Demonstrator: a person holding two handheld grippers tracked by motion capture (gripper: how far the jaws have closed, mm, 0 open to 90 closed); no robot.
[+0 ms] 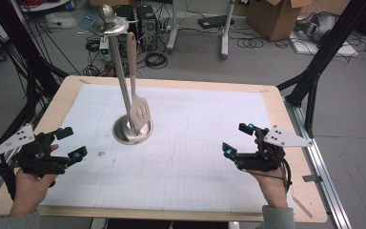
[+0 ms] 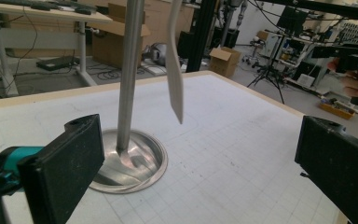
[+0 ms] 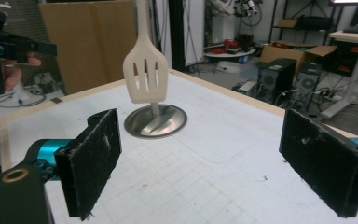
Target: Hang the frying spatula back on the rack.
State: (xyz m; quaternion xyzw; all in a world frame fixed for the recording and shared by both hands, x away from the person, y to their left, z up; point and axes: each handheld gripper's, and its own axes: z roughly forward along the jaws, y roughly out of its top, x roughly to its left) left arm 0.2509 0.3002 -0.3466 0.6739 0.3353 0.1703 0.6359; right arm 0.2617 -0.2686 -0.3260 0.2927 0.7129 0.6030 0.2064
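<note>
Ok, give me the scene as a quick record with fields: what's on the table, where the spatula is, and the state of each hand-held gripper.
stand: metal utensil stand, round base on the white mat, upright pole with a top disc
spatula: pale slotted spatula hanging from the stand's top, blade just above the base
left hand-held gripper: open, holding nothing, left of the stand
right hand-held gripper: open, holding nothing, right of the stand
contact: neither gripper touches the stand or spatula

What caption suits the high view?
Slotted spatula hangs on a steel stand; both open grippers, left and right, wait apart.
</note>
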